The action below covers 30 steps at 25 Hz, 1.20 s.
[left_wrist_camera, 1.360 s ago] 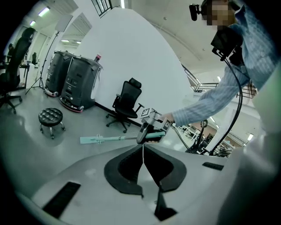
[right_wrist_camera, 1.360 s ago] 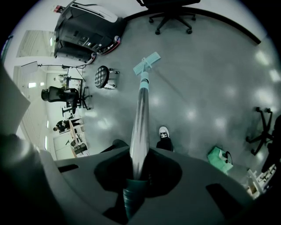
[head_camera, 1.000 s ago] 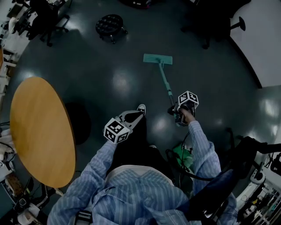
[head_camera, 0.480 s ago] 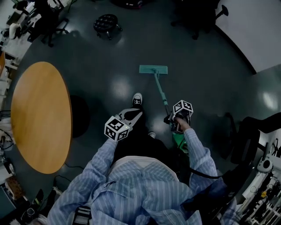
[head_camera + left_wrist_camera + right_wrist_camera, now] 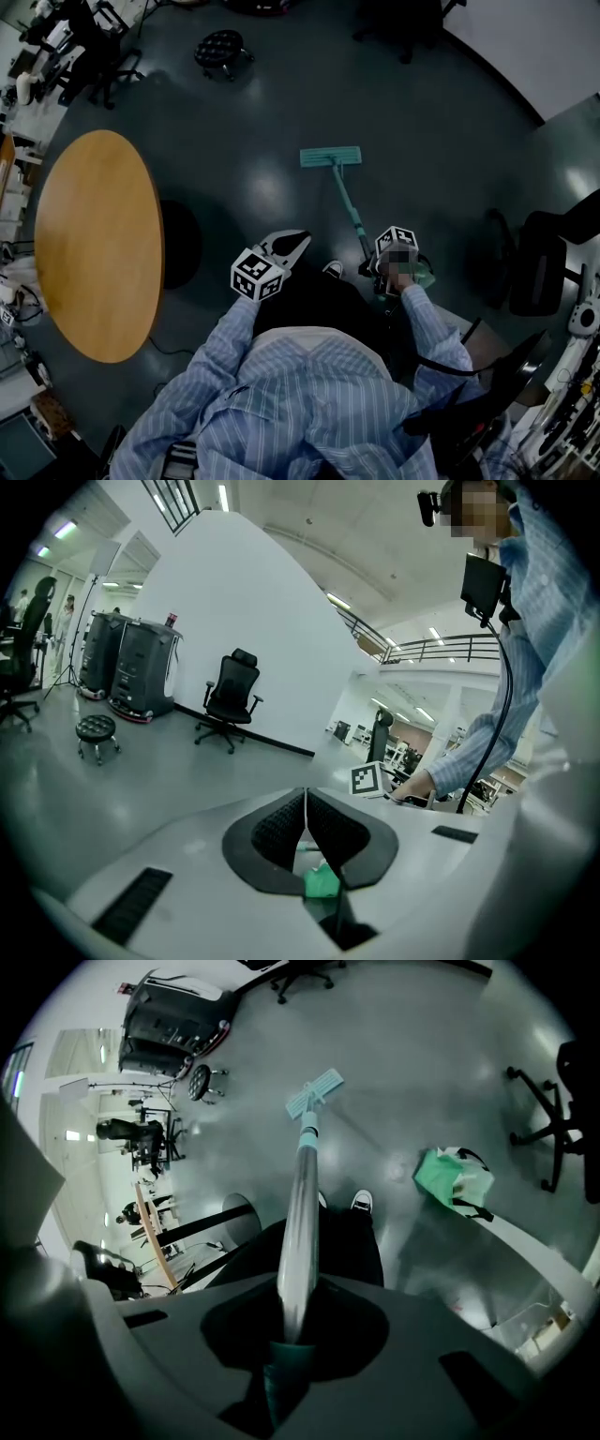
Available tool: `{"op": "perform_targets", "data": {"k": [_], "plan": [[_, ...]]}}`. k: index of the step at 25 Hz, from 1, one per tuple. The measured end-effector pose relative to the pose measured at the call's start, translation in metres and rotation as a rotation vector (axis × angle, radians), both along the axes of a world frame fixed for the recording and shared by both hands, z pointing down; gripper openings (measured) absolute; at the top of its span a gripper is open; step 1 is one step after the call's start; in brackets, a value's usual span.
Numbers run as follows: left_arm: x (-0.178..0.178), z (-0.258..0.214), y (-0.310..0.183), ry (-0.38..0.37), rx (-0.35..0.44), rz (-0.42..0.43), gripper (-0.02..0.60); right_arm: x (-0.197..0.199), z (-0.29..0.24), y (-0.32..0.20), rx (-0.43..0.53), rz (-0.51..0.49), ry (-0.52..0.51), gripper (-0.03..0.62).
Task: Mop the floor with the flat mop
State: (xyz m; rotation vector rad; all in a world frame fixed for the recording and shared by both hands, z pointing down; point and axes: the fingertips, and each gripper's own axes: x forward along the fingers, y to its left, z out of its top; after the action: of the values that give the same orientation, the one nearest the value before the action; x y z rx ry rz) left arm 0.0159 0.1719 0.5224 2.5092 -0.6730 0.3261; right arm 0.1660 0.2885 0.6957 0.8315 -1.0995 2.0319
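The flat mop lies with its teal head (image 5: 330,157) flat on the dark floor ahead of the person, and its thin handle (image 5: 348,203) runs back to my right gripper (image 5: 377,266). In the right gripper view the handle (image 5: 302,1194) comes straight out between the jaws of my right gripper (image 5: 289,1333), which is shut on it, and ends at the mop head (image 5: 314,1091). My left gripper (image 5: 298,240) hangs over the person's dark trouser leg, left of the handle and apart from it. In its own view my left gripper (image 5: 305,808) has its ribbed pads closed together with nothing between them.
A round wooden table (image 5: 94,244) stands at the left. A black stool (image 5: 217,47) and office chairs stand at the far side, and another chair (image 5: 539,262) at the right. A green bag (image 5: 453,1177) lies on the floor by the person's shoe (image 5: 332,270).
The mop head has slid back across the floor, away from the stool and toward the person. The right gripper has drawn back with the handle. The left gripper has stayed shut.
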Motion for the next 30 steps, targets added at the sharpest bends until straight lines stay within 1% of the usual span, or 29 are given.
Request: {"op": "perform_targets", "data": {"k": [4,7,12,16,20,26,30], "plan": [[-0.009,-0.006,0.007,0.006,0.013,0.001,0.009,0.000,-0.007,0.043,-0.026,-0.017,0.001,0.054],[-0.025,-0.010,0.016,0.009,0.014,0.011,0.009,-0.004,-0.017,0.073,-0.047,-0.021,0.007,0.055],[-0.056,-0.013,0.029,-0.001,0.007,0.037,0.009,-0.029,-0.038,0.108,-0.070,0.008,0.000,0.055],[-0.069,-0.014,0.038,0.001,0.005,0.056,0.009,-0.048,-0.048,0.133,-0.086,0.041,-0.016,0.055],[-0.071,-0.014,0.038,0.007,0.011,0.065,0.009,-0.056,-0.048,0.141,-0.086,0.049,-0.012,0.055],[-0.066,-0.019,0.038,0.023,0.017,0.083,0.009,-0.063,-0.049,0.138,-0.077,0.076,-0.026,0.055],[-0.071,-0.020,0.033,0.031,0.024,0.093,0.009,-0.071,-0.049,0.133,-0.076,0.079,-0.026,0.055]]}}
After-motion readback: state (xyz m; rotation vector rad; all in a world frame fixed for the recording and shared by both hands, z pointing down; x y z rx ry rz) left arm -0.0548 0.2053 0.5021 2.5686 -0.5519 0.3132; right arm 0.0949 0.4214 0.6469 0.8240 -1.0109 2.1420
